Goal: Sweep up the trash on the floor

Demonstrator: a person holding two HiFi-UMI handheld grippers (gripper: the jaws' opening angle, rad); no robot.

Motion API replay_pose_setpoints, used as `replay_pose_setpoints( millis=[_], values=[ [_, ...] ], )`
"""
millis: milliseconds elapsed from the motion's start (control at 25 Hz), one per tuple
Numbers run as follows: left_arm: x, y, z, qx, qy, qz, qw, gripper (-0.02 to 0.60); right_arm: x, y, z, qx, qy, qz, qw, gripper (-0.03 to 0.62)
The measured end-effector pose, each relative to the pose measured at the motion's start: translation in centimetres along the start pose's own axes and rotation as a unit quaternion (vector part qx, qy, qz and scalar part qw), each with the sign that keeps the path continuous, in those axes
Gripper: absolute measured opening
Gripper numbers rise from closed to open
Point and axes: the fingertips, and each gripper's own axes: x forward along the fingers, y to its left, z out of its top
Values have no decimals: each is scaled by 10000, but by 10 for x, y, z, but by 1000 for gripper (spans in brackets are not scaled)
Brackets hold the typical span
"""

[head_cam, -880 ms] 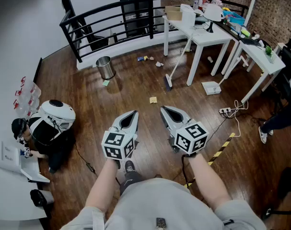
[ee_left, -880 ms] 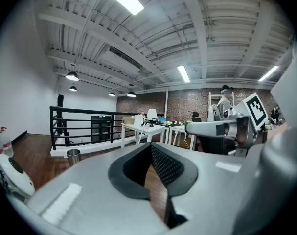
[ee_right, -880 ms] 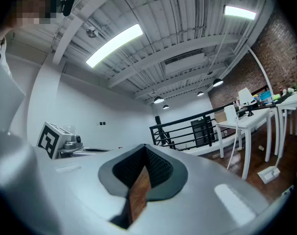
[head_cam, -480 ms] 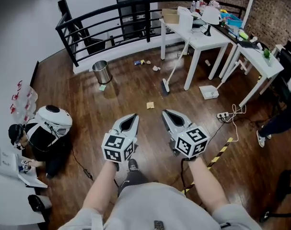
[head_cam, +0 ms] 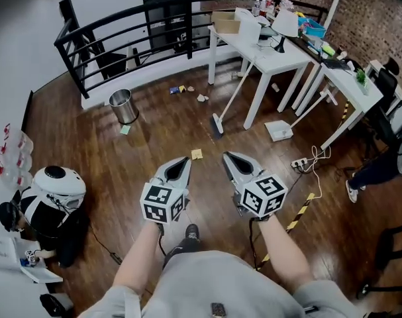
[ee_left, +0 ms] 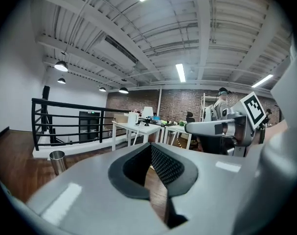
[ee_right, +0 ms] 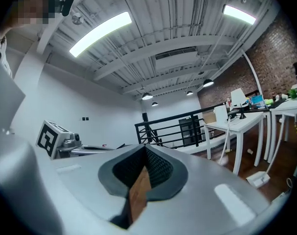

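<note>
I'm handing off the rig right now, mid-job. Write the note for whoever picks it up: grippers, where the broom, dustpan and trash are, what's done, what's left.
Left gripper: shut, empty. Right gripper: shut, empty. Both are held out in front, about level.
Broom leans on the white table. The dustpan sits on the floor to its right. Trash bin stands further left.
Trash: yellow scrap just ahead, green scrap by the bin, small pile further back.
Done: nothing swept yet.
Left: take broom and dustpan, gather everything, tip it into the bin.

Wooden floor (head_cam: 154,144) carries a yellow paper scrap (head_cam: 197,154), metal bin (head_cam: 123,106), broom (head_cam: 216,126), dustpan (head_cam: 279,130)
</note>
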Motion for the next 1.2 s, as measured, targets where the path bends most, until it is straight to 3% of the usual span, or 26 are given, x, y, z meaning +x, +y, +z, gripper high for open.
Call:
replay_pose_setpoints(
  millis=[240, 600, 1200],
  values=[
    [53, 48, 27, -8, 108, -316, 9994, 6, 57, -35, 36, 3, -44, -360, 9993, 0],
    [145, 79, 32, 4, 318, -585, 9978, 6, 97, -119, 43, 175, -26, -787, 9967, 0],
    [369, 77, 79, 248, 377, -477, 9978, 6, 169, -331, 90, 192, -95, -599, 9980, 0]
  ],
)
